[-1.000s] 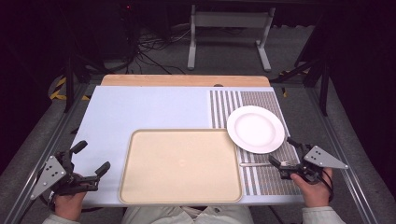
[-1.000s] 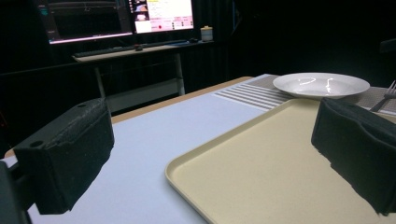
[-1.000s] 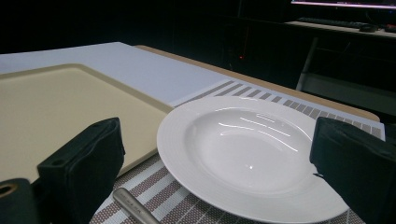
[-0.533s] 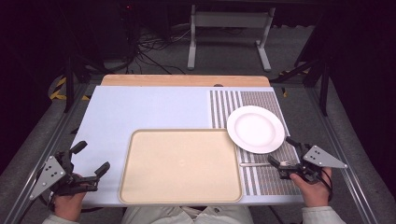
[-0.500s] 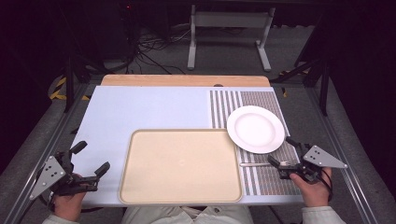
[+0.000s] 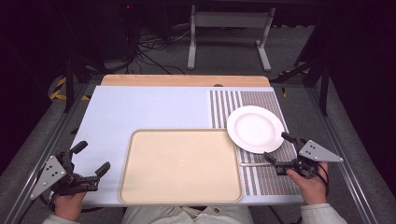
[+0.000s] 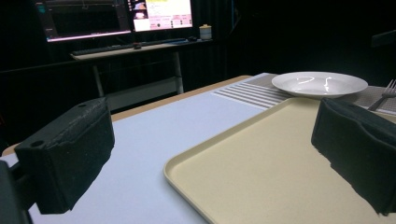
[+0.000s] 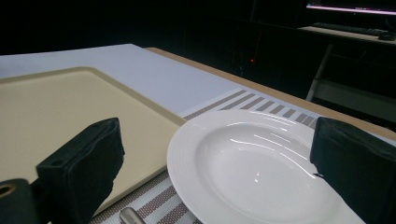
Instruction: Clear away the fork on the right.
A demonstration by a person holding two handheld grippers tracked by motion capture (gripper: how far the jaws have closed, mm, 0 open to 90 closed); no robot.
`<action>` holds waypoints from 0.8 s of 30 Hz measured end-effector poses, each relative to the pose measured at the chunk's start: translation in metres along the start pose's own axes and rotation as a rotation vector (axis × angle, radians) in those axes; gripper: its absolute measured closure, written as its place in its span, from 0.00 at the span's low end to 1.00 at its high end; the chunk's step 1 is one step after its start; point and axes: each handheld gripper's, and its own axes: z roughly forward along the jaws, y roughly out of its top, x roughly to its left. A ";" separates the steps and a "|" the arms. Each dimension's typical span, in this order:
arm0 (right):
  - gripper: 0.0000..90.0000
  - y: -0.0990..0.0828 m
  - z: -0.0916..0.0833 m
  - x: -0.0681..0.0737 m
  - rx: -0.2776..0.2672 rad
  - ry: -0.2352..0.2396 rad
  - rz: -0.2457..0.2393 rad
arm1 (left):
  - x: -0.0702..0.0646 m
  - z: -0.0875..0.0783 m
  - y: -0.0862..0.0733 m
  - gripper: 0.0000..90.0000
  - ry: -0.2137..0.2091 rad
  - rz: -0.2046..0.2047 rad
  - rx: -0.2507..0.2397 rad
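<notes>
Holding the right gripper [image 6: 277, 148] low over the striped placemat [image 6: 261, 100] at the table's right side, you are keeping its jaws spread wide, with nothing between them. In the right gripper view the white plate [image 8: 261, 163] is lying just ahead of those jaws, one black jaw standing to each side of its near rim without touching it. The plate [image 6: 255, 128] is sitting on the placemat, its left edge just beside, perhaps slightly overlapping, the far right corner of the beige tray [image 6: 181, 165]. A fork [image 6: 254, 164] is lying on the placemat between the tray's right rim and your right gripper; whether the near jaw is touching its handle, the pictures are not showing clearly.

Your left gripper [image 6: 91, 157] is hovering at the near left corner of the pale blue table [image 6: 154, 109], well apart from the plate, and its jaws are gaping wide and empty too. In the left gripper view the tray [image 7: 261, 168] is lying between and beyond the jaws, with the plate [image 7: 320, 84] and the fork's tines [image 7: 385, 91] farther off at the right.
</notes>
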 end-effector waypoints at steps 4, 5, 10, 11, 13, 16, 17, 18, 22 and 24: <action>0.04 0.005 0.003 -0.003 0.005 0.015 0.007 | 0.000 0.000 0.000 0.00 0.000 -0.005 -0.004; 0.04 0.007 0.003 -0.005 0.007 0.016 0.006 | 0.000 0.000 0.000 0.00 0.000 -0.005 -0.003; 0.04 0.013 0.008 -0.010 0.030 0.025 0.011 | 0.000 0.000 0.000 0.00 0.000 -0.005 -0.003; 0.04 0.015 0.009 -0.011 0.037 0.027 0.011 | 0.000 0.000 0.000 0.00 0.000 -0.004 -0.003; 0.04 0.018 0.012 -0.012 0.047 0.033 0.006 | 0.000 0.000 0.000 0.00 -0.002 -0.003 -0.001; 0.05 0.023 0.014 -0.015 0.074 0.045 -0.005 | 0.000 0.000 0.000 0.00 0.000 -0.004 0.000; 0.06 0.025 0.015 -0.016 0.084 0.054 -0.011 | 0.000 0.000 0.000 0.00 0.001 -0.004 0.000; 0.05 0.027 0.016 -0.017 0.105 0.071 -0.015 | 0.000 0.000 0.000 0.00 0.001 -0.004 0.000; 0.05 0.034 0.018 -0.019 0.157 0.091 -0.044 | 0.000 0.000 0.000 0.00 0.000 -0.005 -0.001; 0.06 0.038 0.019 -0.019 0.198 0.094 -0.067 | 0.000 0.000 0.000 0.00 0.002 -0.005 0.001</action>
